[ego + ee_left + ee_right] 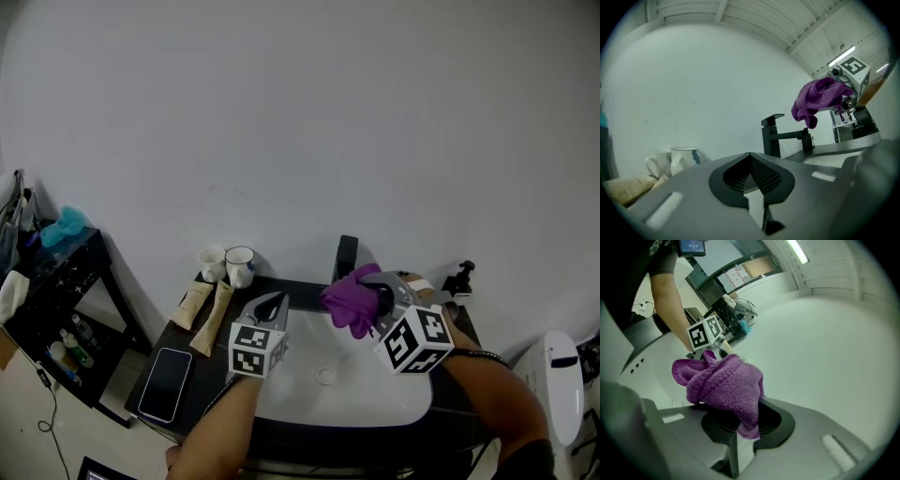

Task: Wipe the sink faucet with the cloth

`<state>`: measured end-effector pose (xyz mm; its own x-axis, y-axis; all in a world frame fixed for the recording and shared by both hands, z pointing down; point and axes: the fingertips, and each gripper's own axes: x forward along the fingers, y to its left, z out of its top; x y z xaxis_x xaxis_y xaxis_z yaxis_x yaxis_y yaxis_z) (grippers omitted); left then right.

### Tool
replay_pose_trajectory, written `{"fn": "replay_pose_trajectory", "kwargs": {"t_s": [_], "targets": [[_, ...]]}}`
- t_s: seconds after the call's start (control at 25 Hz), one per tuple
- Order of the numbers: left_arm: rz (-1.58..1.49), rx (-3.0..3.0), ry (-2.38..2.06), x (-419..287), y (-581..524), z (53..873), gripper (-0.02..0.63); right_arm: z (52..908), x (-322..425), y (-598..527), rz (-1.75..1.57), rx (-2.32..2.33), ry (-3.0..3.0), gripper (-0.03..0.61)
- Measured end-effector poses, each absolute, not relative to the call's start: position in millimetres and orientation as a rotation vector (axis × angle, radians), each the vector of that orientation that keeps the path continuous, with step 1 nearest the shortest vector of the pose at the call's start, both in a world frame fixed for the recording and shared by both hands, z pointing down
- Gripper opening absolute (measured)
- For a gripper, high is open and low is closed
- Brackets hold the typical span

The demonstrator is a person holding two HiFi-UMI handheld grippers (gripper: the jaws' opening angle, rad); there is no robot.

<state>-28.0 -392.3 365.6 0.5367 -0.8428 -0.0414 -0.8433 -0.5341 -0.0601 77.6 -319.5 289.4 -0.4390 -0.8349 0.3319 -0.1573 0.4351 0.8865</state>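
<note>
The black faucet [347, 254] stands at the back of the white sink [403, 398]; its spout [788, 136] shows side-on in the left gripper view. A purple knitted cloth [351, 300] hangs bunched just in front of the faucet, above the basin, with my right gripper [379, 298] shut on it. In the right gripper view the cloth [723, 386] covers the jaw tips of the right gripper [740, 405]. My left gripper [271, 304] hovers over the sink's left rim, jaws shut on nothing. From the left gripper [750, 158] the cloth [816, 100] appears up and to the right, apart from the faucet.
Two mugs [230, 264] stand at the counter's back left, with tubes [203, 307] and a dark phone [166, 382] in front of them. A black shelf [54, 286] with bottles stands further left. A small black fitting [458, 277] sits at the back right.
</note>
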Motion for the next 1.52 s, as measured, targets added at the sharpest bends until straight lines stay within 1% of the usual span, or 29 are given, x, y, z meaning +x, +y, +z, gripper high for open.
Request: {"fn": "replay_pose_trajectory", "kwargs": {"t_s": [0.28,0.84,1.08,1.52], "targets": [[-0.008,-2.684,1.481,-28,-392,367,0.017,305,99,-362,-0.902,0.937,-1.887,0.061],[-0.009,-2.687,1.448,-23,-391,364,0.017,319,103,-427,-0.863,0.972,-1.815,0.061],[-0.012,-2.69,1.461,-25,-393,365,0.017,323,101,-417,-0.864,0.943,-1.805,0.061],[-0.03,-2.682,1.504,-31,-395,369,0.017,328,93,-362,-0.964,0.851,-1.762,0.06]]}}
